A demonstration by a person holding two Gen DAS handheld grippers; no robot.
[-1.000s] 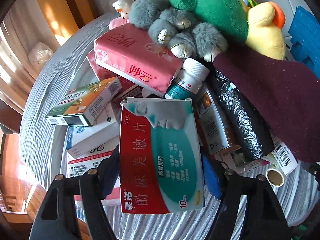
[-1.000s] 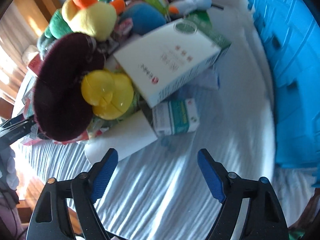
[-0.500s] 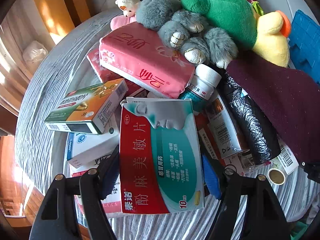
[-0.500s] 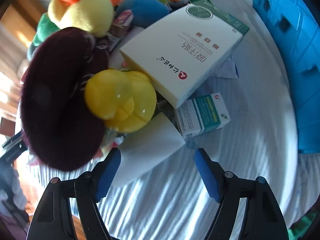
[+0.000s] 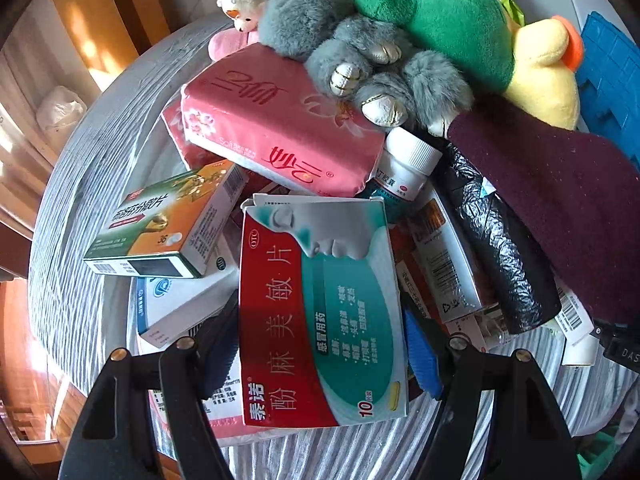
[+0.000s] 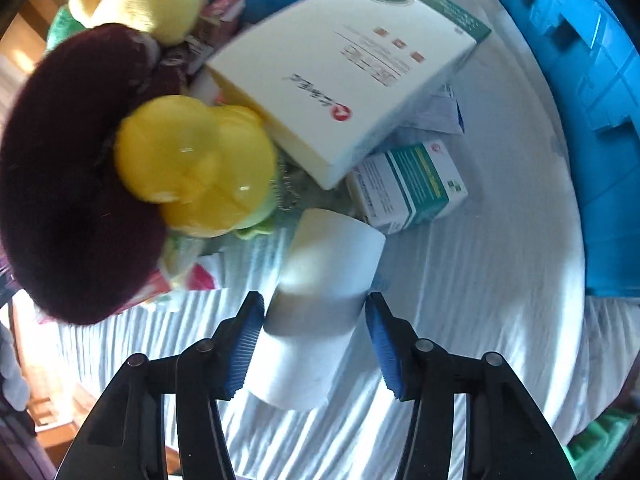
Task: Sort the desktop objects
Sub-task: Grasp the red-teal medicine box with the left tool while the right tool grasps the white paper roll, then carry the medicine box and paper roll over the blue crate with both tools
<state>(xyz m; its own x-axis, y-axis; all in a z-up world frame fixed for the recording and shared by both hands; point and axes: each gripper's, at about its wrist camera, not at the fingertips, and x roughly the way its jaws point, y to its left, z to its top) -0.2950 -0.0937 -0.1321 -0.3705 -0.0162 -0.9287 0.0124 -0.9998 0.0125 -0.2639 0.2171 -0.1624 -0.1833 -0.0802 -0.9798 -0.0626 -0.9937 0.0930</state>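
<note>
Two tongs are busy over a big heap on the round surface, which has a striped cloth on it. Far right stands a blue crate, likely the place for sorted things. A dark red fuzzy cloth lies on the left of the heap, with a yellow plastic toy resting against it. A large white box leans on a small teal and white box.

The left tongs hold a red and teal medicine box by its two long sides, above the other medicine boxes and the pink tissue pack.

The right tongs are closing around a white roll that lies near, just in front of the small teal box. The left pad looks to touch the roll; the right pad still shows a small gap.

To do this well, I think the right tongs should squeeze the roll around its middle, gently, so it does not squash or slip, then lift straight up, clear of the yellow toy and the box beside it. The left tongs should keep the medicine box level.
</note>
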